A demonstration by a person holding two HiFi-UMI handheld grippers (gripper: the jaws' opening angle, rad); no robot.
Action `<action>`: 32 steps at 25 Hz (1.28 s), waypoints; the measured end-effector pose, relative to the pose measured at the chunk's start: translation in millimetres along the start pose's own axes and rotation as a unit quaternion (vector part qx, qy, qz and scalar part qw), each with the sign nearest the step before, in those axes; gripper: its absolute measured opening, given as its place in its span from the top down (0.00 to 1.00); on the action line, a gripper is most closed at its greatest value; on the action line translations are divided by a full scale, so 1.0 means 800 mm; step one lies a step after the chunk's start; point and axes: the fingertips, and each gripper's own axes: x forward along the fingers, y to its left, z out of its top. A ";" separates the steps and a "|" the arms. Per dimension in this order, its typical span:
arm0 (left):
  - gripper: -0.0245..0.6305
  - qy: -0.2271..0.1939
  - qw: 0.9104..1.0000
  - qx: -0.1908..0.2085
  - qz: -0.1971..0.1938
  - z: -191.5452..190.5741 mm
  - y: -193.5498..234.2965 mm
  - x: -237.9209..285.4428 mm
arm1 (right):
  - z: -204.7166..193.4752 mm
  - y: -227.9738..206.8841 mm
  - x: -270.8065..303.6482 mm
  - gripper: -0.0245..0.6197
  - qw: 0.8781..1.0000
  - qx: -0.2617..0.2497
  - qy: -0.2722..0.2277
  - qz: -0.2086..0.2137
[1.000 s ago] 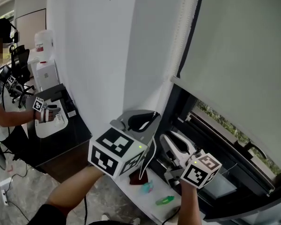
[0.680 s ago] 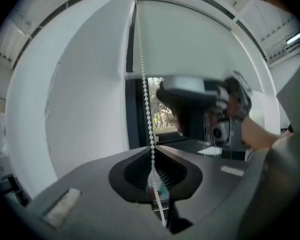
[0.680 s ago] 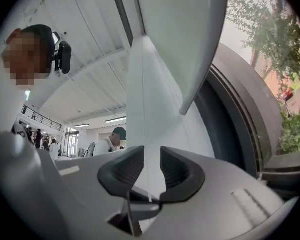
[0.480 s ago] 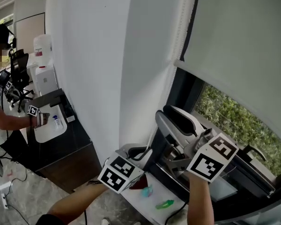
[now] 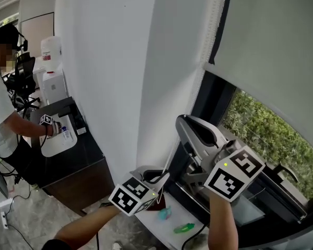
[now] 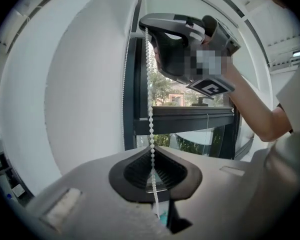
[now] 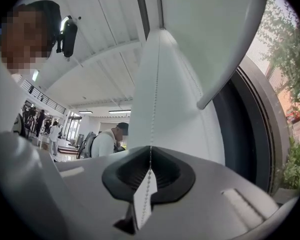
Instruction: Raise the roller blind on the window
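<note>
In the head view the roller blind [image 5: 271, 40], a plain pale-grey sheet with a straight bottom bar, is covering the upper part of the dark window frame [image 5: 211, 100], while green foliage [image 5: 266, 134] is showing through the glass below it. The right gripper [image 5: 181, 123] is reaching up just beside the frame's left upright, and the left gripper [image 5: 159, 178] is sitting lower, near the frame's bottom corner. In the left gripper view the white bead chain [image 6: 150, 104] is hanging taut in front of the frame, running from the right gripper above down into the left jaws, which are pinching together on it (beads lying right in the pads' groove). In the right gripper view the jaws, having just been closing, are clamping the same chain, which is climbing straight up beside the frame, left of the smooth, unwrinkled blind.
</note>
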 end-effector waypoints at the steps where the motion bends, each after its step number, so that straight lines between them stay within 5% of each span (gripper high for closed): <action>1: 0.93 0.005 1.000 0.001 -0.005 -0.003 0.000 -0.003 | -0.003 -0.001 -0.001 0.94 1.000 -0.002 -0.004 -0.004; 5: 0.84 0.004 1.000 0.006 -0.005 -0.004 0.004 -0.020 | -0.026 -0.009 -0.007 0.95 1.000 0.008 -0.015 -0.012; 11: 0.82 -0.127 0.992 -0.008 0.007 0.139 0.013 -0.085 | -0.042 -0.021 -0.009 0.95 0.999 -0.002 0.025 -0.027; 14: 0.82 -0.159 0.987 0.013 0.020 0.180 0.015 -0.097 | -0.077 -0.019 -0.014 0.95 0.999 0.012 0.043 -0.029; 32: 0.85 -0.175 0.983 0.037 0.042 0.236 0.019 -0.053 | -0.195 -0.008 -0.042 0.95 0.991 0.011 0.121 -0.053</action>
